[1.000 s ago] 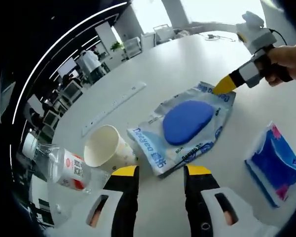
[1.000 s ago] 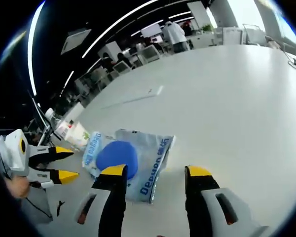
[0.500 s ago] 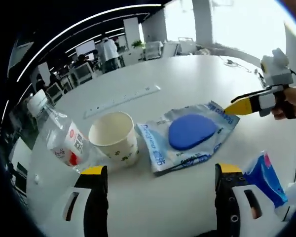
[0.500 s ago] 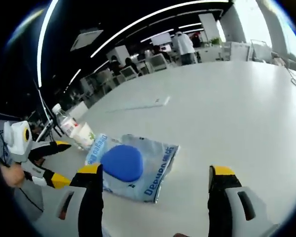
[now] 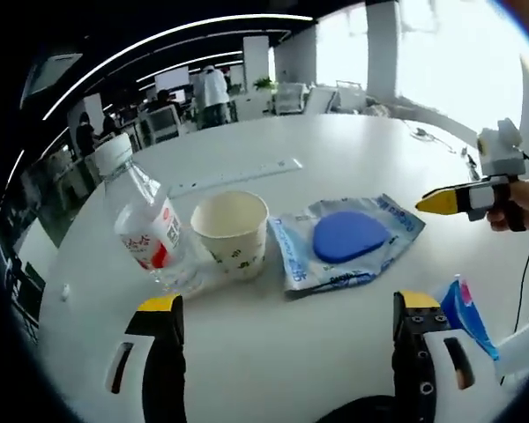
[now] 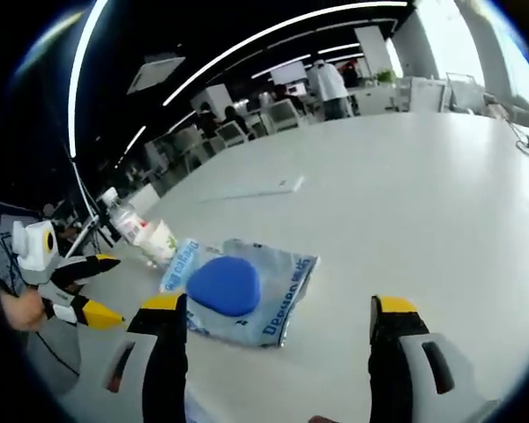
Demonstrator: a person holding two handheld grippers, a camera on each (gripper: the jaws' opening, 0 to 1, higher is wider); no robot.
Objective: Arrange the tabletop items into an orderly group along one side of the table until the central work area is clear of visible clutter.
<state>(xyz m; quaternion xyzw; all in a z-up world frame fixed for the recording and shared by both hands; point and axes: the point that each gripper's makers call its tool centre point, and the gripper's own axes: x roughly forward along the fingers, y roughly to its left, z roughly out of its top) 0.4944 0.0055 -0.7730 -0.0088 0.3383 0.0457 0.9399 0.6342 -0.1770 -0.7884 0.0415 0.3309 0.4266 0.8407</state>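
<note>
A clear water bottle [image 5: 143, 225] with a red-and-white label stands at the left, with a white paper cup [image 5: 232, 231] beside it. To the right lies a silver-blue packet [image 5: 348, 240] with a blue disc on it. A blue tissue pack [image 5: 464, 310] rests by my left gripper's right jaw. My left gripper [image 5: 290, 302] stands open, short of the cup and packet, holding nothing. My right gripper [image 6: 279, 303] is open too, just short of the packet [image 6: 238, 289]. The bottle [image 6: 126, 224] and cup [image 6: 161, 240] lie beyond it.
A long white ruler [image 5: 238, 174] lies farther back on the white round table [image 5: 335, 141]. My right gripper [image 5: 463, 201], held by a hand [image 5: 525, 204], hovers right of the packet. My left gripper [image 6: 104, 288] shows at the left. Office desks and people are beyond the table.
Both grippers have opened wide from a narrower gap. Both have drawn back from the packet, so it looks smaller. The items on the table have not moved.
</note>
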